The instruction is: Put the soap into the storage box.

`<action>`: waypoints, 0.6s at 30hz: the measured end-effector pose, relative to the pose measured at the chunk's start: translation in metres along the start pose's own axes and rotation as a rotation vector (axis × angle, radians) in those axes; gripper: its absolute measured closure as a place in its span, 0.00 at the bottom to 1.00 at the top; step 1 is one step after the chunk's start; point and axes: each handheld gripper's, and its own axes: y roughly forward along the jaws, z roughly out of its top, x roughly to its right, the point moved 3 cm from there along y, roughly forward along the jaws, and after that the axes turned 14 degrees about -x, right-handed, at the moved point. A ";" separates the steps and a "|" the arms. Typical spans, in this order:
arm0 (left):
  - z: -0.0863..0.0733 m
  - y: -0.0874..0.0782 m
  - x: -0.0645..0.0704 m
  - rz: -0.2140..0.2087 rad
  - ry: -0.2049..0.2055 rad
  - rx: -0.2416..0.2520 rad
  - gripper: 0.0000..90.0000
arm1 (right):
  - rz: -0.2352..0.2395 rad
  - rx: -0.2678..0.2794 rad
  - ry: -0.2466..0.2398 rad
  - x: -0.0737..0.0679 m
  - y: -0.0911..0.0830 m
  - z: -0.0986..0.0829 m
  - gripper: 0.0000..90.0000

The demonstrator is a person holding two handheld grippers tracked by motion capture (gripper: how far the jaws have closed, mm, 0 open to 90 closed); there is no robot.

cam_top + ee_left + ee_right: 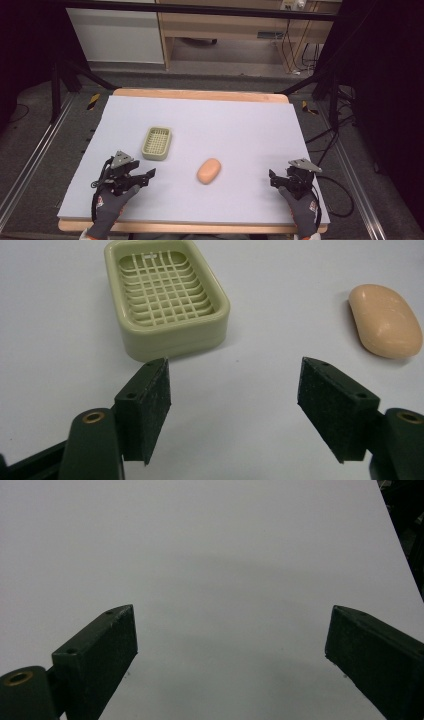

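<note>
A pale green soap dish point(157, 142) with a grid bottom sits left of the table's middle, seen close in the left gripper view as the dish point(165, 295). A peach bar of soap point(209, 171) lies to its right on the bare sheet, the same soap point(385, 320) at that view's right edge. My left gripper point(142, 180) hovers just in front of the dish, open and holding nothing, jaws spread wide point(232, 390). My right gripper point(276, 179) rests near the front right, open over bare sheet point(230, 640).
A pale lilac sheet point(240, 120) covers the wooden table point(200, 94). Black frame legs and cables stand at both sides, with a wooden desk beyond the far edge. Gloved hands hold both grippers at the near edge.
</note>
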 end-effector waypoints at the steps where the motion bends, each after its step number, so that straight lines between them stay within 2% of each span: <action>1: 0.001 0.000 0.001 0.001 0.004 -0.001 0.31 | -0.001 0.000 -0.002 0.000 0.000 0.000 0.08; 18: 0.015 0.004 0.019 -0.014 0.061 -0.016 0.30 | -0.007 0.003 0.001 -0.001 -0.001 0.001 0.07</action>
